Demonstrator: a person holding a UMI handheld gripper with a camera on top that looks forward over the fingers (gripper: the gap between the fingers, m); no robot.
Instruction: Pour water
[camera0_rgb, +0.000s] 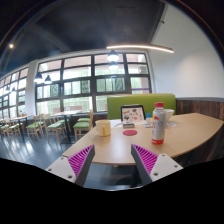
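A clear plastic bottle (158, 123) with a red cap and a red label stands upright on the light wooden table (110, 144), beyond my right finger and to its right. A small beige cup (103, 127) stands on the table further back, ahead of my left finger. A red round mat or lid (130, 131) lies between cup and bottle. My gripper (113, 160) is open, its magenta pads (80, 159) wide apart, with nothing between them. It hovers at the table's near edge.
A white sign or open laptop (132, 113) stands at the table's far side before a green bench back (140, 101). Further tables and chairs (40, 125) fill the left side by large windows. A dark floor shows below the table edge.
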